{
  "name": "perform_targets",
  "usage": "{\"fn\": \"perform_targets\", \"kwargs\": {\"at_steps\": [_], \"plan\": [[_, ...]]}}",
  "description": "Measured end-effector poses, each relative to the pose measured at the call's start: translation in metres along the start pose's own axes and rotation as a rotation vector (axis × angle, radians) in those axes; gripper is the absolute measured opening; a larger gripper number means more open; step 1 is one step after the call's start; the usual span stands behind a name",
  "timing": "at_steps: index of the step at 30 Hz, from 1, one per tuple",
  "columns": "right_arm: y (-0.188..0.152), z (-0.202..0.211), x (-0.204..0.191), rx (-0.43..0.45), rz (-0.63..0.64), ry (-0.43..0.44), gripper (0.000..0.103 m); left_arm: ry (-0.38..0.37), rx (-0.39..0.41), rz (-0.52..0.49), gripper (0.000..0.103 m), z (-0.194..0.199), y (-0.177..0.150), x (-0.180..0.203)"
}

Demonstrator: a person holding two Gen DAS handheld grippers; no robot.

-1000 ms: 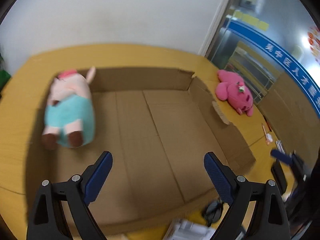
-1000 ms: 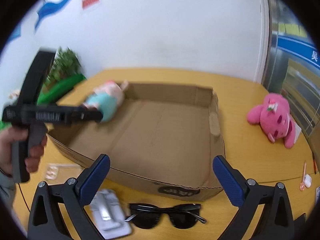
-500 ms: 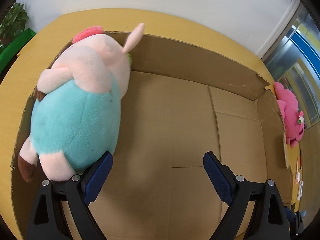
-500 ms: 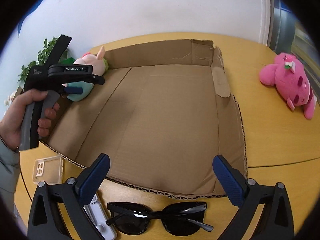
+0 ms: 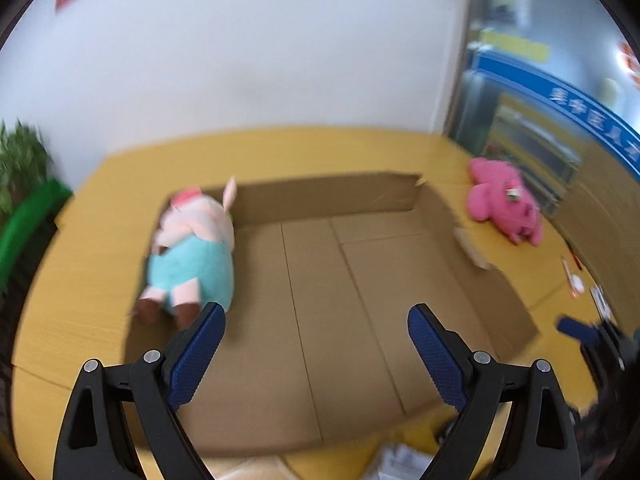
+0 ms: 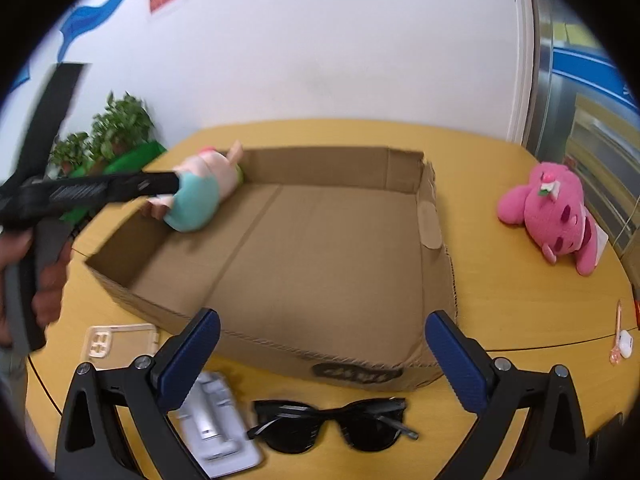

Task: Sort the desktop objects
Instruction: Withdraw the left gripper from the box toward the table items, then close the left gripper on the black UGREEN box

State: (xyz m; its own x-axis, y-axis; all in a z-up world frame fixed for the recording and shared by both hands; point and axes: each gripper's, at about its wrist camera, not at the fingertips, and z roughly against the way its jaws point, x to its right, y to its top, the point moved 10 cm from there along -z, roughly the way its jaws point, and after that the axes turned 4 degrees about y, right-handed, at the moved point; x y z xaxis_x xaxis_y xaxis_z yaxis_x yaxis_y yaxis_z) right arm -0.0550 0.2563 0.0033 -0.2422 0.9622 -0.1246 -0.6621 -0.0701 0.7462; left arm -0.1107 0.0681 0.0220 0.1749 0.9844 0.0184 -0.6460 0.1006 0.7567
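A shallow cardboard box (image 6: 320,264) (image 5: 360,280) lies on the yellow table. A pig plush in a teal dress (image 5: 192,256) (image 6: 200,192) lies in its far left corner. My left gripper (image 5: 312,344) is open and empty, above the box's near part; its body also shows at the left of the right wrist view (image 6: 84,190). My right gripper (image 6: 320,348) is open and empty above the box's near wall. Black sunglasses (image 6: 332,424), a silver-grey pack (image 6: 216,432) and a clear phone case (image 6: 116,340) lie in front of the box. A pink plush (image 6: 556,216) (image 5: 504,204) lies right of the box.
A small white and pink item (image 6: 622,344) lies near the table's right edge. Green plants (image 6: 108,136) stand beyond the table's left end. A white wall is behind the table. A metal door frame (image 6: 540,60) is at the right.
My left gripper has drawn back and up from beside the pig plush, which stays in the box. My right gripper has tilted up slightly. Both stay open.
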Motion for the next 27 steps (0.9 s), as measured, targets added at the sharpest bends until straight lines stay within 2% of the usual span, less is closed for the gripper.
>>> {"fn": "perform_targets", "kwargs": {"at_steps": [5, 10, 12, 14, 16, 20, 22, 27], "plan": [[-0.003, 0.020, -0.029, 0.037, 0.043, 0.008, 0.102, 0.019, 0.164, 0.025, 0.096, 0.079, -0.028, -0.006], [-0.005, 0.038, -0.055, 0.063, 0.076, 0.023, 0.102, 0.057, 0.239, 0.015, 0.096, 0.119, -0.042, -0.013], [-0.007, 0.047, -0.064, 0.072, 0.093, 0.026, 0.102, 0.033, 0.240, 0.019, 0.096, 0.129, -0.050, -0.012], [-0.011, 0.055, -0.071, 0.081, 0.104, 0.041, 0.102, -0.027, 0.208, 0.010, 0.096, 0.131, -0.059, -0.006], [-0.023, 0.065, -0.078, 0.084, 0.103, 0.079, 0.102, -0.102, 0.130, 0.009, 0.096, 0.124, -0.074, 0.003], [-0.074, 0.079, -0.076, 0.038, 0.112, 0.130, 0.102, -0.219, 0.033, 0.009, 0.096, 0.117, -0.111, 0.022], [-0.106, 0.084, -0.066, -0.005, 0.108, 0.146, 0.102, -0.290, -0.026, 0.002, 0.096, 0.111, -0.134, 0.035], [-0.175, 0.079, -0.042, -0.161, 0.025, 0.198, 0.102, -0.408, -0.160, 0.061, 0.096, 0.093, -0.180, 0.058]]}}
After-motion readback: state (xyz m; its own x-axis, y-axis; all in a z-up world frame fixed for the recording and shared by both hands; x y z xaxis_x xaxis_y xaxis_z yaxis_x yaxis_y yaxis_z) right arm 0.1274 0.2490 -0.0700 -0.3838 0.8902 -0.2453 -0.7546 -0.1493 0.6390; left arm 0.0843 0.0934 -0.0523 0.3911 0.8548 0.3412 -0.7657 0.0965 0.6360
